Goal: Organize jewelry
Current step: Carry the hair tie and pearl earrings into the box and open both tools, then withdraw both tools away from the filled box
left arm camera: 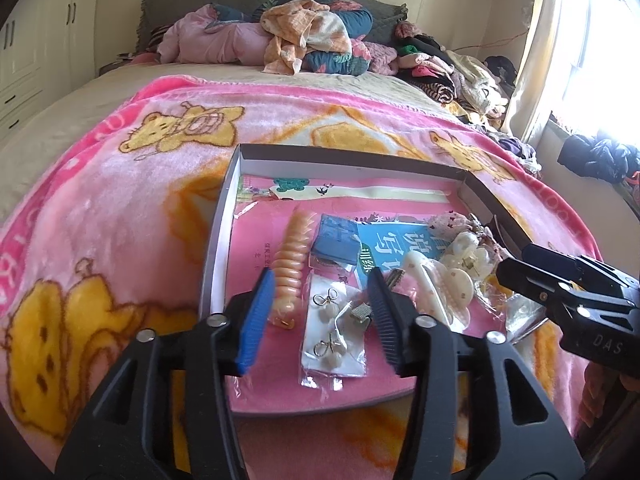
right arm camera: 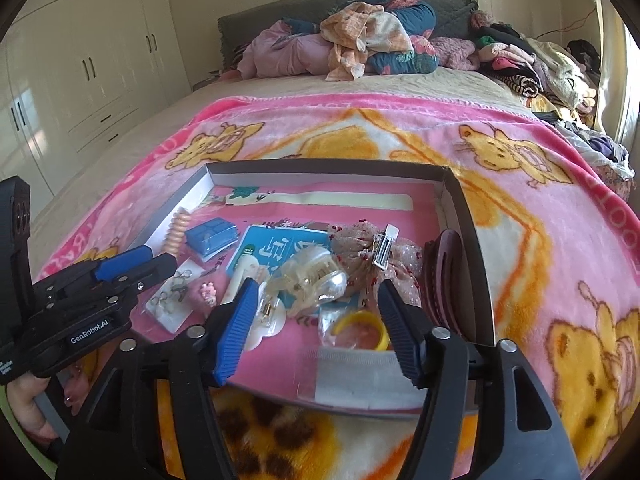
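Observation:
A shallow grey box lies on a pink blanket and holds jewelry and hair items. My left gripper is open and empty, low over a clear packet of bow earrings, beside an orange spiral hair tie. A blue case and cream hair claws lie behind. My right gripper is open and empty over a clear hair claw and a bagged yellow bangle. A lace bow clip and a dark red claw lie beyond.
The pink cartoon blanket covers a bed. Piled clothes and bedding lie at the headboard and along the right side. White wardrobes stand at the left. A window is at the right.

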Demonstrator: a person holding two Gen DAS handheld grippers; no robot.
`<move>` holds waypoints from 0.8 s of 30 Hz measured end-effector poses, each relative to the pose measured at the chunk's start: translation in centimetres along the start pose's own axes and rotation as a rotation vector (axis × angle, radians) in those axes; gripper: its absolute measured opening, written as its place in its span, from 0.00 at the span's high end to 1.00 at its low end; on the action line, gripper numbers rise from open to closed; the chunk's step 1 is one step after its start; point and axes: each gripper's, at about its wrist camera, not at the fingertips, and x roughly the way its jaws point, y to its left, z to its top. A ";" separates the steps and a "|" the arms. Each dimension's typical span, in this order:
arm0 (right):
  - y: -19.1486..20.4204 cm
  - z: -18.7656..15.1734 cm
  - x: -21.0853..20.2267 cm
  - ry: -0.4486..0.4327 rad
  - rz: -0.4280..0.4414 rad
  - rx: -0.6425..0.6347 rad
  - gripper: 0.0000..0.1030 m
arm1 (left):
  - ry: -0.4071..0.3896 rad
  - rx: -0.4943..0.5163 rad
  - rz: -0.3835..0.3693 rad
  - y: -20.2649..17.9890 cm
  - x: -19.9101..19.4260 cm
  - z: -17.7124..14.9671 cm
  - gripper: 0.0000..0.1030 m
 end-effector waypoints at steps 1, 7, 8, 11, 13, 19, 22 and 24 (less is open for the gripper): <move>0.1 -0.1 -0.4 -0.008 0.000 0.001 0.35 | -0.001 0.000 -0.001 0.0 -0.2 0.0 0.55; 0.3 -0.4 -2.6 -0.050 -0.007 0.001 0.25 | -0.016 0.001 0.004 -0.3 -1.8 -0.2 0.44; 0.4 -0.5 -3.0 -0.059 -0.009 0.000 0.24 | -0.019 0.002 0.004 -0.4 -2.1 -0.3 0.42; 0.3 -0.8 -4.2 -0.080 -0.011 0.007 0.19 | -0.032 0.004 0.005 -0.6 -3.0 -0.5 0.36; 0.4 -1.0 -4.9 -0.092 -0.015 0.008 0.17 | -0.039 0.007 0.004 -0.8 -3.6 -0.5 0.33; 0.5 -2.0 -6.8 -0.122 -0.015 0.023 0.13 | -0.060 0.023 -0.002 -1.4 -5.4 -0.7 0.24; 0.6 -2.5 -7.6 -0.132 -0.015 0.027 0.12 | -0.075 0.029 -0.010 -1.7 -6.3 -0.8 0.19; 0.7 -2.8 -8.1 -0.140 -0.016 0.028 0.10 | -0.092 0.030 -0.013 -1.9 -7.0 -0.9 0.13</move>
